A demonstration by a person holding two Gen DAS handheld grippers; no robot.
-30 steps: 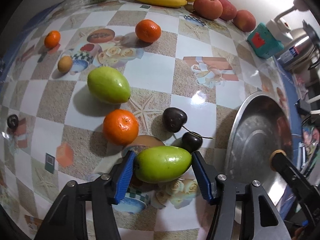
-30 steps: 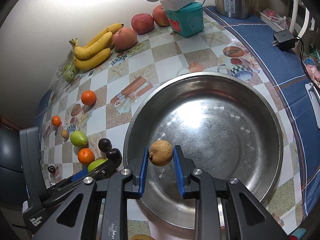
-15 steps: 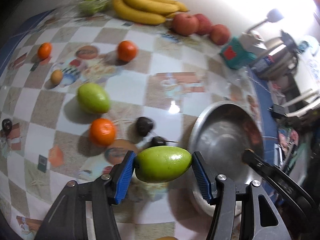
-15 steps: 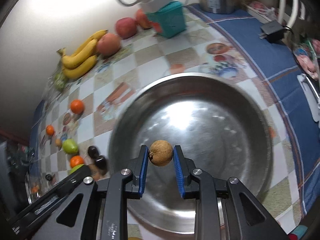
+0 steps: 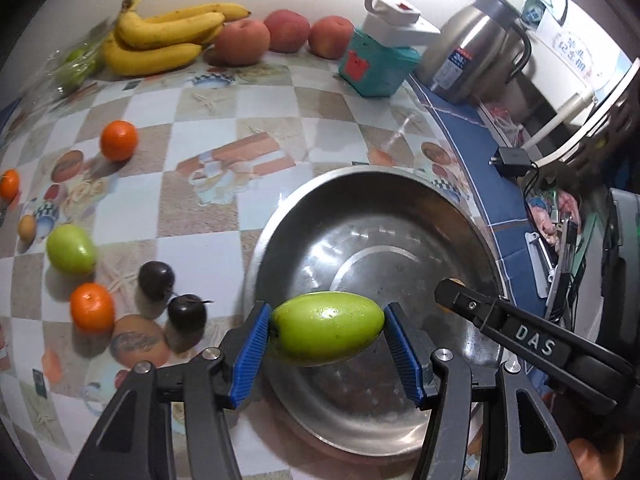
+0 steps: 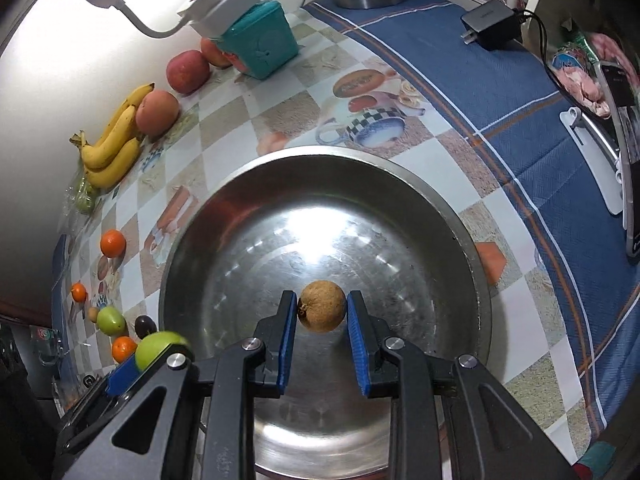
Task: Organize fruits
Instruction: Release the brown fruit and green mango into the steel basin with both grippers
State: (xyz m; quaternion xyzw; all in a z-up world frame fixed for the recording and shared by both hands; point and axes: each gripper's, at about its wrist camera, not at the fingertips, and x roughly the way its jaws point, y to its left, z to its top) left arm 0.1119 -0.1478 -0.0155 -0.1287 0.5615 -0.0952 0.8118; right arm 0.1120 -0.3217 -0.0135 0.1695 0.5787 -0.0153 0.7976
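Note:
My left gripper (image 5: 326, 330) is shut on a green oval fruit (image 5: 326, 328), held lengthwise between the blue pads above the near left part of a steel bowl (image 5: 472, 232). My right gripper (image 6: 322, 312) is shut on a small round brown fruit (image 6: 322, 311) over the middle of the same bowl (image 6: 460, 216), which holds nothing. In the right wrist view the green fruit (image 6: 160, 348) shows at the bowl's left rim. In the left wrist view the right gripper's arm reaches in from the right, its tip at the bowl's far side.
On the checked tablecloth left of the bowl lie a second green fruit (image 5: 71, 249), two oranges (image 5: 92, 307) (image 5: 119, 140), two dark plums (image 5: 156, 279) (image 5: 187, 313). Bananas (image 5: 160, 40), peaches (image 5: 286, 31), a teal box (image 5: 376, 66) and a kettle (image 5: 476, 56) line the back.
The left gripper has lifted the green fruit off the table and carried it right, over the bowl's rim. The right gripper with the brown fruit has shifted toward the bowl's middle.

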